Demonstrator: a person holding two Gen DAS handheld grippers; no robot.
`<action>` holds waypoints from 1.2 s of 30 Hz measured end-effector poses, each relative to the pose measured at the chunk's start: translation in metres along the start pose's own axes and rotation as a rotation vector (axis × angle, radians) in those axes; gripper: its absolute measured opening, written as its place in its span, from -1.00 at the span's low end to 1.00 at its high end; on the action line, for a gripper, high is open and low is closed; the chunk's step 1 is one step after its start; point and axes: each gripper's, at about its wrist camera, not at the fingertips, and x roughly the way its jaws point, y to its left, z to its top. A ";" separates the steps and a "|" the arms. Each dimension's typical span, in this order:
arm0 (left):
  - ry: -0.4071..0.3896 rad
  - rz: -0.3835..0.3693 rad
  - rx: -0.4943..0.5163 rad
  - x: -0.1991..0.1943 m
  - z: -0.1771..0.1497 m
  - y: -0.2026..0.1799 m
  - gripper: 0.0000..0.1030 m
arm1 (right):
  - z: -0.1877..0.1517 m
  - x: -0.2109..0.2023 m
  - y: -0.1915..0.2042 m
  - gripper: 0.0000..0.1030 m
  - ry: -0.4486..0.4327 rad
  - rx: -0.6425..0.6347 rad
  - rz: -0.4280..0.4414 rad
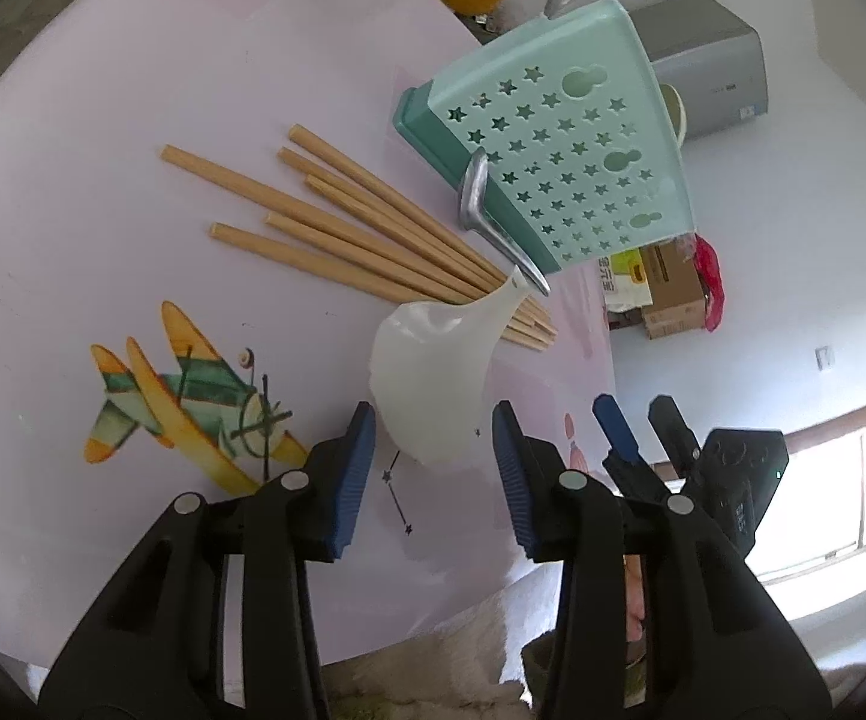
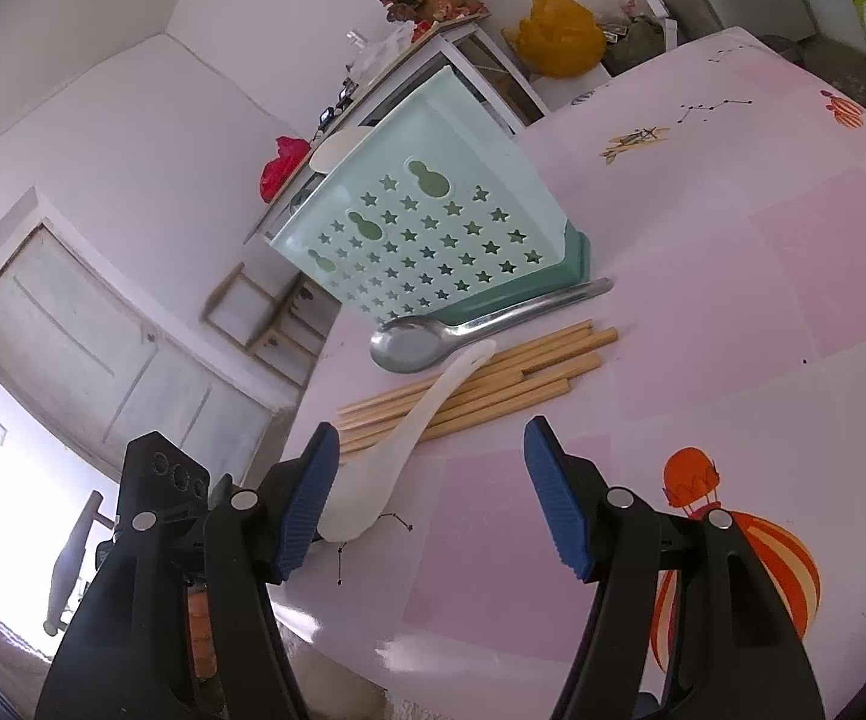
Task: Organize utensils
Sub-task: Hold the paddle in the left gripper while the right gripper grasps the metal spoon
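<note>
A white plastic spoon (image 1: 433,378) lies on the pink table, its bowl between the open fingers of my left gripper (image 1: 433,474) and its handle resting on several wooden chopsticks (image 1: 343,222). A metal spoon (image 1: 481,210) lies against the base of a teal star-perforated utensil holder (image 1: 565,138). In the right wrist view the white spoon (image 2: 397,450) lies just left of my open, empty right gripper (image 2: 433,492), with the chopsticks (image 2: 493,378), metal spoon (image 2: 433,342) and holder (image 2: 433,222) beyond. The right gripper's fingers (image 1: 613,429) show in the left wrist view.
The table edge (image 1: 607,360) runs close beside the spoons. A yellow bag (image 2: 559,30) and a cluttered white shelf (image 2: 433,42) stand beyond the table. A grey appliance (image 1: 709,66) and cardboard boxes (image 1: 667,288) are in the room behind.
</note>
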 end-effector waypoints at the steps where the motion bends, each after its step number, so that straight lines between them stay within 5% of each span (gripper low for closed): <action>1: -0.006 0.005 -0.006 -0.002 -0.001 0.001 -0.36 | 0.000 -0.001 0.000 0.22 -0.002 0.000 0.001; 7: -0.033 0.084 -0.054 0.004 0.000 0.005 -0.89 | -0.001 -0.001 -0.002 0.22 -0.001 0.003 -0.003; 12: -0.045 0.122 0.011 0.001 0.003 0.001 -0.93 | 0.003 -0.003 0.004 0.22 -0.008 -0.042 -0.032; 18: -0.025 0.187 0.119 -0.023 0.013 0.008 -0.93 | 0.029 0.010 0.036 0.21 0.019 -0.256 -0.071; 27: -0.044 0.269 0.181 -0.052 0.016 0.021 -0.91 | 0.065 0.097 0.068 -0.07 0.235 -0.519 -0.133; 36: -0.022 0.281 0.253 -0.060 0.015 0.023 -0.90 | 0.067 0.144 0.080 -0.14 0.375 -0.673 -0.233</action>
